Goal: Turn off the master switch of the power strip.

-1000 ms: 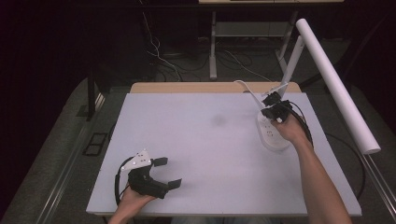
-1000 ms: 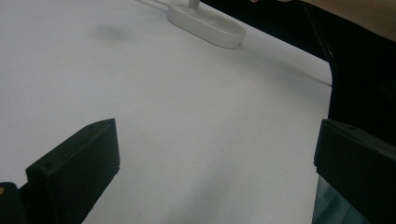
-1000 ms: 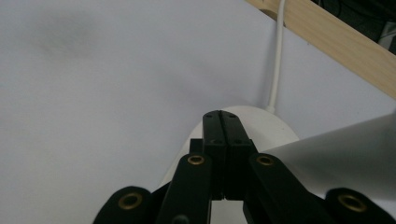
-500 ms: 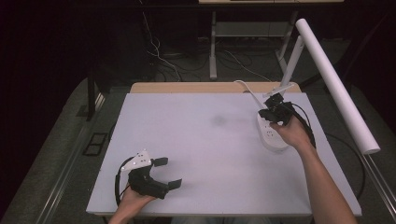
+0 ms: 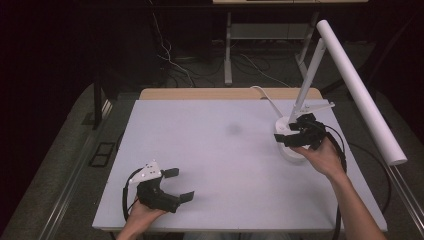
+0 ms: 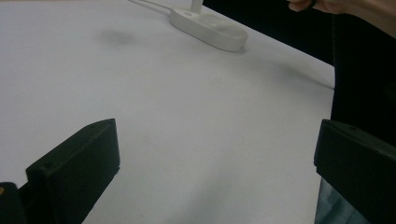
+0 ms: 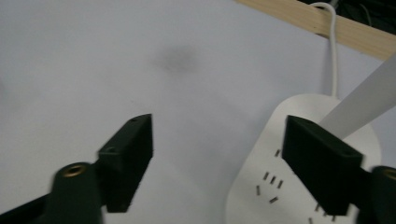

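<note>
Lamp (image 5: 292, 150): white, base near the counter's (image 5: 210, 165) right edge, toward the far corner; arm slanting up and right.
Right tool (image 5: 291, 134): over the base, jaws just opened wide, nothing between them; drawn slightly back off the base top.
Left tool (image 5: 179, 184): wide, empty, resting near the front-left corner, unmoved.
Change: press on base apparently finished, tool released.
Meaning: switch step likely done; no glow visible.

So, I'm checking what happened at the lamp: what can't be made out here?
- Lamp base: high view, near half hidden by the right tongs and hand.
- Base markings: right gripper view, too small and blurred to read.
- Lamp arm: same view, cut off by the edge.
</note>
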